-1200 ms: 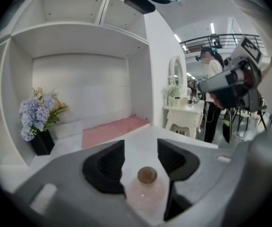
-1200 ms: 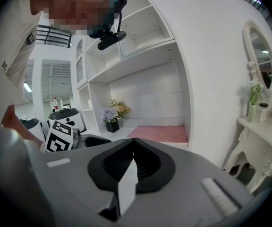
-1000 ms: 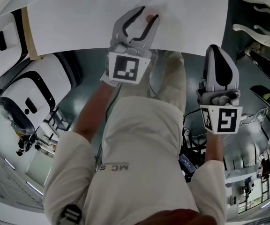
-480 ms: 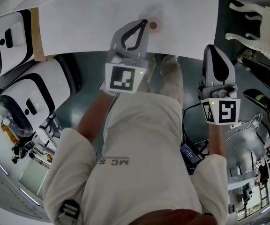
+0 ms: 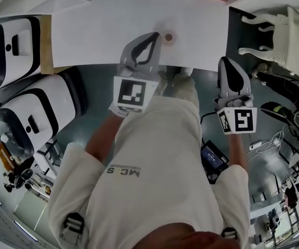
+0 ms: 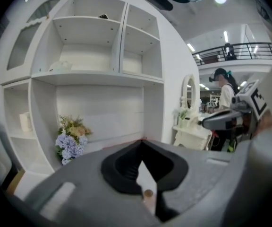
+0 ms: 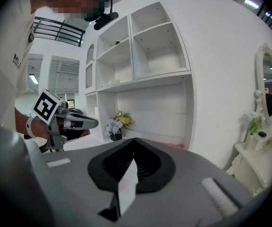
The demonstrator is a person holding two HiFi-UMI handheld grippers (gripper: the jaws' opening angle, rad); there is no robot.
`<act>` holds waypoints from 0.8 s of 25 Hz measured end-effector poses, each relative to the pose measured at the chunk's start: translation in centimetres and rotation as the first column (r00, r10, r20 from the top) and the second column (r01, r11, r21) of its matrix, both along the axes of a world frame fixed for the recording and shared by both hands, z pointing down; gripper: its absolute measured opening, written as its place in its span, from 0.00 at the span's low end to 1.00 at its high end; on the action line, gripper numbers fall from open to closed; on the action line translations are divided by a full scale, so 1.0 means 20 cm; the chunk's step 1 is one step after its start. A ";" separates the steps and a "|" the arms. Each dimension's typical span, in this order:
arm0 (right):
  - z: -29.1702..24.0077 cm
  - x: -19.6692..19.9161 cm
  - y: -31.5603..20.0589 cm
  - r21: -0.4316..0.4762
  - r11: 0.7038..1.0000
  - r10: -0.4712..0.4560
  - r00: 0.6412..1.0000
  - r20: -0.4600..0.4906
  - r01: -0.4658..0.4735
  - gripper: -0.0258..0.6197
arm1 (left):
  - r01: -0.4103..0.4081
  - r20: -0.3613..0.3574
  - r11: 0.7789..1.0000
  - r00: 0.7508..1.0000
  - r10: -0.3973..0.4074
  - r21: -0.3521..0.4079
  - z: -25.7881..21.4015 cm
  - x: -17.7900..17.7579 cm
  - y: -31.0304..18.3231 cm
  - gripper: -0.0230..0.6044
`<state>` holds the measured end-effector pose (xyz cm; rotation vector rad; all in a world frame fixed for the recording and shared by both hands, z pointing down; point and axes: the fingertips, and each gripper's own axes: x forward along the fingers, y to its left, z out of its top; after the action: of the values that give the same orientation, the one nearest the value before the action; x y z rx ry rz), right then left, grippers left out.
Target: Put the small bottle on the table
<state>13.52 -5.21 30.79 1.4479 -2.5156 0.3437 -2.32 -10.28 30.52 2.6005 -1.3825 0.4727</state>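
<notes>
The small bottle [image 5: 168, 37] stands upright on the white table [image 5: 97, 30], seen from above as a small brown cap. My left gripper [image 5: 155, 36] is shut, its tips just left of the bottle and apart from it. In the left gripper view the bottle [image 6: 148, 193] shows low in the slit between the closed jaws of that gripper [image 6: 143, 141]. My right gripper [image 5: 226, 61] is shut and holds nothing, hanging off the table's near edge over the floor. In its own view the right gripper [image 7: 135, 140] points at a shelf unit, with the left gripper [image 7: 85, 122] at the left.
Two white pod chairs [image 5: 12, 40] [image 5: 35, 115] sit at the left of the table. A white ornate dresser [image 5: 274, 32] stands at the right. A white shelf unit [image 6: 89, 74] with a flower bunch [image 6: 70, 138] rises behind the table. Cables lie on the floor [image 5: 274, 139].
The left gripper's jaws were open around the bottle a second ago; they have shut and drawn back. The bottle stays standing on the table. The right gripper barely moved.
</notes>
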 end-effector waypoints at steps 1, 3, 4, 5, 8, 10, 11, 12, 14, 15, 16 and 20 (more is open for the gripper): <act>-0.03 0.00 0.01 0.003 1.000 0.007 1.000 0.002 -0.007 0.04 | 0.001 -0.008 1.000 1.000 -0.001 0.006 -0.03 -0.02 0.01 0.04; -0.07 0.00 0.03 0.011 1.000 0.020 1.000 0.006 -0.020 0.04 | -0.002 -0.016 1.000 1.000 0.002 0.023 -0.09 -0.05 0.03 0.04; -0.10 -0.01 0.04 0.019 0.999 0.026 1.000 0.007 -0.026 0.04 | -0.003 -0.019 0.999 1.000 0.004 0.035 -0.13 -0.07 0.04 0.04; -0.12 -0.01 0.04 0.026 0.999 0.031 1.000 0.007 -0.031 0.04 | 0.001 -0.029 0.999 1.000 0.001 0.049 -0.16 -0.08 0.05 0.04; -0.16 -0.02 0.08 0.033 0.998 0.044 0.999 0.015 -0.045 0.04 | 0.005 -0.053 0.998 0.999 -0.001 0.062 -0.24 -0.10 0.11 0.04; -0.19 -0.04 0.11 0.034 0.998 0.050 0.999 0.021 -0.051 0.04 | -0.008 -0.046 0.998 0.999 0.011 0.058 -0.25 -0.10 0.15 0.04; -0.20 -0.05 0.12 0.037 0.998 0.050 0.999 0.022 -0.050 0.04 | -0.011 -0.049 0.998 0.999 0.014 0.060 -0.26 -0.11 0.16 0.04; -0.21 -0.06 0.13 0.042 0.998 0.047 0.999 0.022 -0.048 0.04 | -0.013 -0.053 0.998 0.998 0.016 0.062 -0.27 -0.11 0.18 0.04; -0.24 -0.10 0.14 0.056 0.998 0.039 0.999 0.024 -0.040 0.04 | -0.014 -0.066 0.998 0.998 0.019 0.067 -0.30 -0.13 0.22 0.04; -0.25 -0.11 0.15 0.064 0.997 0.033 0.999 0.025 -0.035 0.04 | -0.016 -0.072 0.997 0.997 0.021 0.071 -0.31 -0.14 0.24 0.04; -0.26 -0.13 0.16 0.073 0.997 0.029 0.999 0.026 -0.031 0.03 | -0.020 -0.072 0.997 0.997 0.025 0.076 -0.31 -0.14 0.26 0.04; -0.29 -0.16 0.19 0.100 0.995 0.025 0.999 0.026 -0.028 0.03 | -0.012 -0.074 0.996 0.997 0.019 0.090 -0.32 -0.17 0.30 0.04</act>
<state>10.35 -1.50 25.01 1.5239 -2.5694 0.2441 -5.79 -4.24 24.03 2.6718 -1.3915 0.3193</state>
